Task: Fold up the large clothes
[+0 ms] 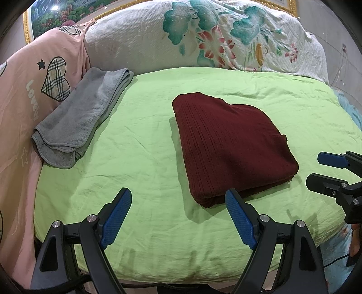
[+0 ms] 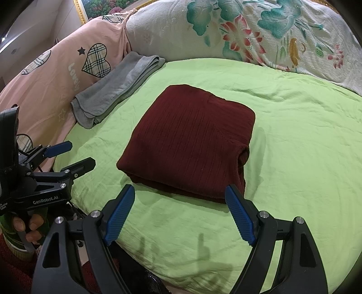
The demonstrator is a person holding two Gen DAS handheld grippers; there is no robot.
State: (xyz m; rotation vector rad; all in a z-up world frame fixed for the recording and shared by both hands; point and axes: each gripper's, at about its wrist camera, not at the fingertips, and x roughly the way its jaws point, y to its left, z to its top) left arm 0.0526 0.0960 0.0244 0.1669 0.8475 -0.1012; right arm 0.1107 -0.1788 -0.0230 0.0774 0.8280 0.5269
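Observation:
A dark red ribbed sweater [image 1: 228,144] lies folded into a thick rectangle on the green sheet [image 1: 140,140]; it also shows in the right wrist view [image 2: 190,144]. My left gripper [image 1: 178,194] is open and empty, held above the sheet just in front of the sweater's near left corner. My right gripper [image 2: 179,192] is open and empty, just short of the sweater's near edge. The right gripper also shows at the right edge of the left wrist view [image 1: 316,169], and the left gripper at the left of the right wrist view [image 2: 82,155].
A folded grey towel [image 1: 83,115] lies at the sheet's left edge against a pink duvet with plaid hearts [image 1: 29,95]. A white floral quilt [image 1: 203,38] is piled along the far side. A framed picture [image 1: 56,13] hangs behind.

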